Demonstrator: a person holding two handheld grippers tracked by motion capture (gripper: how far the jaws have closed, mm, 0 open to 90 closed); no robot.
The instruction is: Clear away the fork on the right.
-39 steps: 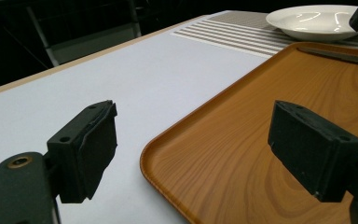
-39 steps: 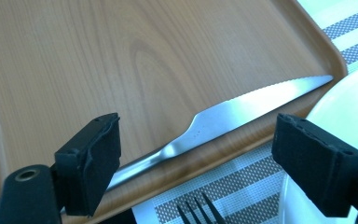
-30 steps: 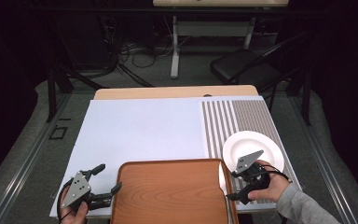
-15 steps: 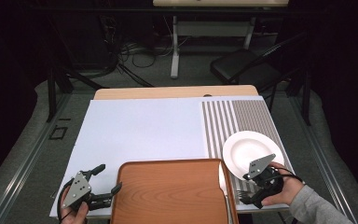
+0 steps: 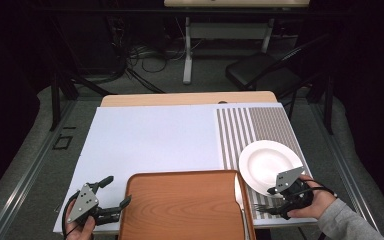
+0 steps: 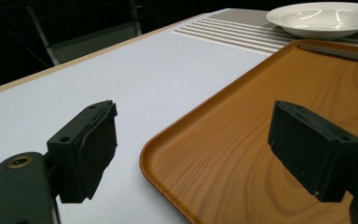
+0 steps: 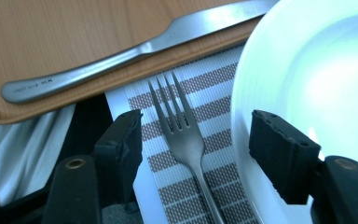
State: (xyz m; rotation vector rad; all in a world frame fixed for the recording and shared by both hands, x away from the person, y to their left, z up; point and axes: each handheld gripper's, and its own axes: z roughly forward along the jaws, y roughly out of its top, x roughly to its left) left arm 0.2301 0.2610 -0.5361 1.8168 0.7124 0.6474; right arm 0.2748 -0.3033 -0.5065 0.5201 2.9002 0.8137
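So the fork (image 7: 182, 135) is a plain matte steel one with four tines, lying flat on the striped placemat (image 5: 260, 130), in the narrow strip between the wooden tray (image 5: 180, 210) and the white plate (image 5: 269, 165). From the right gripper view its tines point toward the tray edge and the handle runs back under the gripper. A matching knife (image 7: 135, 49) lies on the tray just along that edge.

The right gripper (image 7: 196, 149) sits over the fork with a jaw on either side. The jaws have just been closing in, but there's still a gap on both sides and the pads aren't pressing the fork, as far as I can tell from that angle. One jaw looks like it's over the plate rim.

Compared with a second ago, the right hand has slid outward from the tray's corner to below the plate. The left gripper (image 5: 112, 192) hasn't budged: spread wide at the tray's near left corner, gripping nothing.
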